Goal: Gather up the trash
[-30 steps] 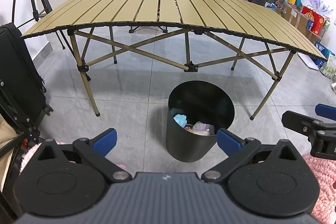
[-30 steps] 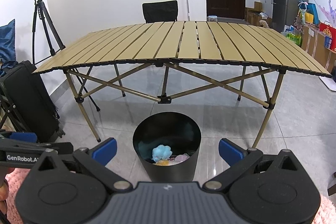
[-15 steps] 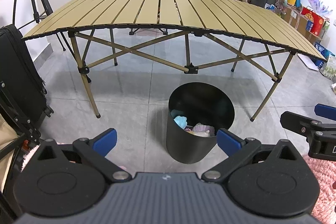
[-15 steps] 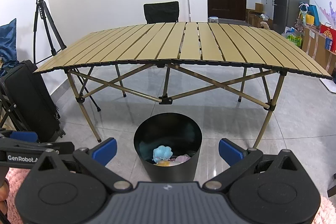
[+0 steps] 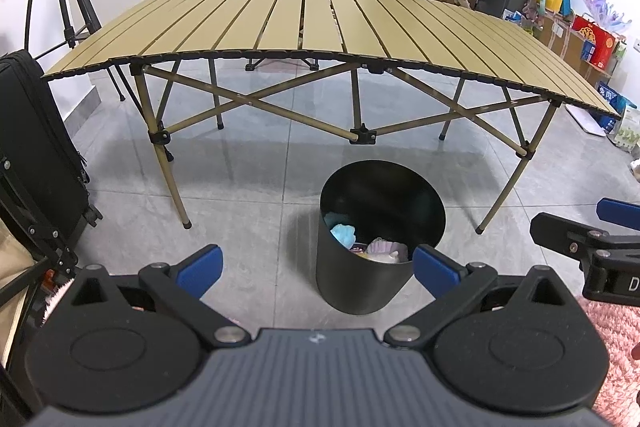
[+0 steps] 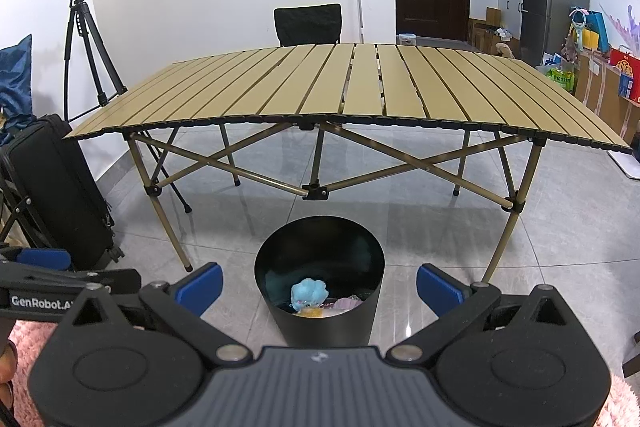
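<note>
A black round bin (image 5: 360, 291) stands on the grey floor in front of the folding table (image 5: 320, 19). Inside it lie a crumpled blue piece (image 5: 344, 233) and a pale pink piece (image 5: 386, 249). My left gripper (image 5: 318, 267) is open and holds nothing, with the bin just ahead and to its right. My right gripper (image 6: 320, 287) is also open and holds nothing, centred over the bin (image 6: 324, 327). From that side a blue wad (image 6: 308, 293), a pink wad (image 6: 348, 303) and a bit of yellow show inside. The slatted tabletop (image 6: 360, 87) is bare.
A black suitcase (image 5: 36, 147) stands at the left and a camera tripod (image 6: 88, 27) behind it. A black chair (image 6: 308, 25) is beyond the table. Boxes and bags (image 5: 580, 35) line the right wall. A pink rug (image 5: 612, 327) lies under the grippers.
Both views have drifted only slightly. Both grippers stay open near the bin and the trash inside has not moved.
</note>
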Motion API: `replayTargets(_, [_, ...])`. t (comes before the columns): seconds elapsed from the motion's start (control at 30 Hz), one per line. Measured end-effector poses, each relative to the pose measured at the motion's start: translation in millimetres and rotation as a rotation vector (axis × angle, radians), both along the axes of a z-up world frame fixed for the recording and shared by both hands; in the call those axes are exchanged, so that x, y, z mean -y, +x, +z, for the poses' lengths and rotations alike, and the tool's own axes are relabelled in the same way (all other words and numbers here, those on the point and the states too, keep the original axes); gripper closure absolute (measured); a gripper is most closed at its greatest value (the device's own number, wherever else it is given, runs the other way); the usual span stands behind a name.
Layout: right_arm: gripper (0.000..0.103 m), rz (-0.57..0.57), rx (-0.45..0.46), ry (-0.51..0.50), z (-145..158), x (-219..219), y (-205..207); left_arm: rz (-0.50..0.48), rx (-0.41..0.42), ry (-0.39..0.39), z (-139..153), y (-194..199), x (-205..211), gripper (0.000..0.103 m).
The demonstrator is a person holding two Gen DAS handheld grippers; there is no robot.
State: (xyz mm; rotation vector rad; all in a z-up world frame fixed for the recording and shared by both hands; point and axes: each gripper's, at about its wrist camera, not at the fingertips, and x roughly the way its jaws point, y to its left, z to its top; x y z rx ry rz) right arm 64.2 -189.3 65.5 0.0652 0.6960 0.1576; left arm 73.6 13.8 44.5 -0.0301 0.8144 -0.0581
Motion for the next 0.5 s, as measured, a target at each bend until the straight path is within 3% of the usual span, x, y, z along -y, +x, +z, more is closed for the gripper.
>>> replayTargets(0.5, [0.0, 0.0, -0.006, -0.001, 0.0, 0.0, 2.8, 0.009, -0.008, -0.011, -2.7, 4.3, -1.0, 0.0])
